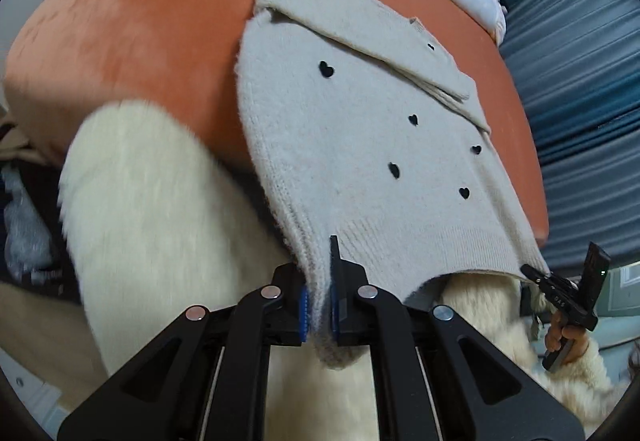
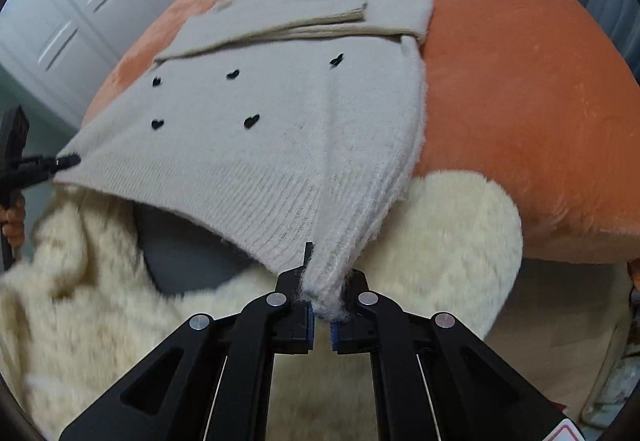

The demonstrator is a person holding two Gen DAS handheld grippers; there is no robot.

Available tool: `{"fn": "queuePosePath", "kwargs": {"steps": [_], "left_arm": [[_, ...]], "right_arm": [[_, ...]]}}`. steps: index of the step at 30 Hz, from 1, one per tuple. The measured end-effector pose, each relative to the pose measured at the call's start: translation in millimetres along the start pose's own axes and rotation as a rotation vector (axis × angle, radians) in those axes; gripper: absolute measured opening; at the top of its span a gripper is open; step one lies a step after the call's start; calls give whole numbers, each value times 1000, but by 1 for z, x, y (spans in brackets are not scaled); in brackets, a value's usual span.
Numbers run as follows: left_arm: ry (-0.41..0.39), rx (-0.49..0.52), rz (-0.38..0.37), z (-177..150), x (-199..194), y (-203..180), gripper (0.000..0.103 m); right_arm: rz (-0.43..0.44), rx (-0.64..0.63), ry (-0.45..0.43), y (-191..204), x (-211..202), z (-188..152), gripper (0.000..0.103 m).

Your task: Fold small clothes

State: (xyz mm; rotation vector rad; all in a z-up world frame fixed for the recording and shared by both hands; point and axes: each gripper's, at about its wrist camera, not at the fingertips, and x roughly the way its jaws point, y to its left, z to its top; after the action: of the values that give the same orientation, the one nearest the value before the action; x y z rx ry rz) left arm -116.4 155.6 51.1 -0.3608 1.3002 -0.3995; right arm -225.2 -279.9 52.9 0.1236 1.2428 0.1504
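Holding the little sweater [image 1: 360, 145] by its two bottom corners right now. The left gripper [image 1: 319, 315] is pinched tight on one corner of the ribbed hem, knit bunched up between the blue pads [image 1: 304, 315]. The right gripper [image 2: 321, 321] is clamped the same way on the other corner, with a fuzzy tuft sticking out past its fingertips. From each pair of fingers the hem stretches across to the other gripper, and the rest of the sweater runs ahead of the fingers onto the orange blanket [image 1: 140, 41], sleeves already folded across the far end.

Handling-wise, I'd say this thing is light, soft and pretty floppy. The hem sags a bit between the two grips and lifts off the fluffy cream knit [image 2: 440, 225] just below the fingers. It's a fuzzy knit, so probably not slippery, but it'll stretch if the corners get pulled apart too hard. The ribbed band looks like the best place to grab, since it's thicker and firmer than the body. Corners like this should keep the fold line straight when the hem goes up toward the sleeves.
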Motion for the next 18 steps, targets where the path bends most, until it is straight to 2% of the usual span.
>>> {"fn": "queuePosePath", "kwargs": {"steps": [2,4,6,8,10,11,13,15,16,17,18], "left_arm": [[-17,-10,-10,-9,-21,-7,6],[-94,5,-28,7,-43,-17,6],[-196,47,-50,42,-58,-29,6],[-302,108,-55,94,-58,-41,7],[-392,131,-30,142,-41,-48,7],[-403,137,-31,163,-28,-51,7],[-434,111,19,209,13,-48,11],[-413,72,41,233,48,-39,13],[-402,34,76,242,67,-33,23],[-391,4,109,245,77,-29,29],[-393,-17,110,244,82,-23,32]], "right_arm": [[47,9,1,4,-19,-10,5],[81,52,-87,-3,-42,5,5],[126,107,-221,-15,-62,37,5],[167,161,-363,-35,-69,81,5],[204,218,-471,-55,-56,125,5],[199,260,-530,-67,-39,149,6],[202,359,-557,-89,3,186,10],[209,498,-540,-106,43,206,16],[175,551,-535,-111,56,211,16],[99,590,-539,-112,64,213,17],[65,601,-558,-108,65,210,20]]}}
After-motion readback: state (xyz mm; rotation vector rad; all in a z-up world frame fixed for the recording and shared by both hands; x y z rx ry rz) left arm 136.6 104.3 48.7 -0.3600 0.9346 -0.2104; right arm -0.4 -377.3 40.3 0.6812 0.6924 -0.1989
